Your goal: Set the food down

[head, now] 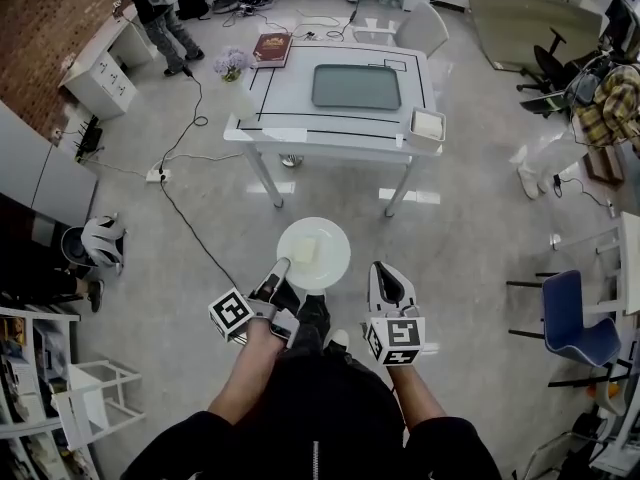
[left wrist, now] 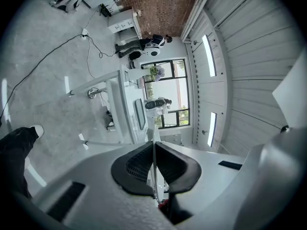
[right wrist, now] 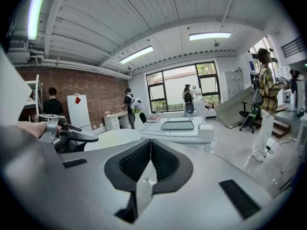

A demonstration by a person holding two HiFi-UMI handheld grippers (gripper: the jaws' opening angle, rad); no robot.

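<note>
A pale grey floor fills most of the head view, crossed by a black cable. Ahead stands a white table marked with black lines, its legs partly hidden under the top. On it lie a grey tray, a dark red book, a small bunch of flowers and a white box at the near right corner. A blue chair stands at the right, and the picture edge cuts off a person in a checked shirt there. Another person stands far off at the upper left. Nearer, a round white plate is held in the air over the floor, short of the table and apart from it. The left gripper is clamped on the plate's near left rim. The left gripper view shows the dark pads pressed onto a thin pale edge, the plate seen only edge-on. The right gripper sits just beside the plate on the right, not touching it, its jaws closed together with nothing between them. On the plate lies the food, a small pale block too faint to name. The wearer's dark clothing hides the floor below the grippers.
</note>
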